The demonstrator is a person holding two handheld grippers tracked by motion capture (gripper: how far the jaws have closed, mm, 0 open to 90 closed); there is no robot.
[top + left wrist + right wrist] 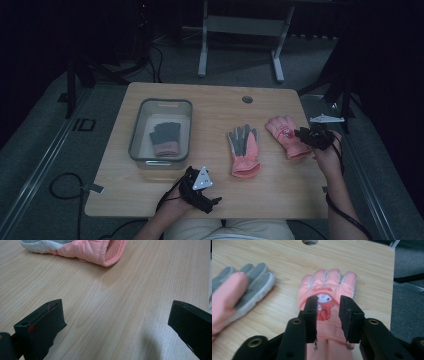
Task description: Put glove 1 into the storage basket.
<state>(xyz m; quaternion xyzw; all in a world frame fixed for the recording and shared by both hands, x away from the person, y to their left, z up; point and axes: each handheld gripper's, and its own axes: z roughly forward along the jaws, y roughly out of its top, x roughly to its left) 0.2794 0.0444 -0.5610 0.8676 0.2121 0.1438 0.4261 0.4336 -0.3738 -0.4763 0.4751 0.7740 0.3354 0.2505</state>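
The right tongs (pixel 328 315) hung over the cuff end of the right pink glove (pixel 328 287), jaws partly parted, nothing pinched between them. That glove lay flat near the surface's (pixel 210 105) right edge. The left tongs (pixel 117 325) stood wide apart and empty near the front edge, near the middle glove (pixel 244 150). A dark glove (pixel 165 139) lay in the bin (pixel 136 131).

table (pixel 150 200): bin (pixel 134 135) at 9 o'clock, glove (pixel 166 138) inside | palm-up glove (pixel 243 150) centre | printed glove (pixel 285 135) at 3 o'clock
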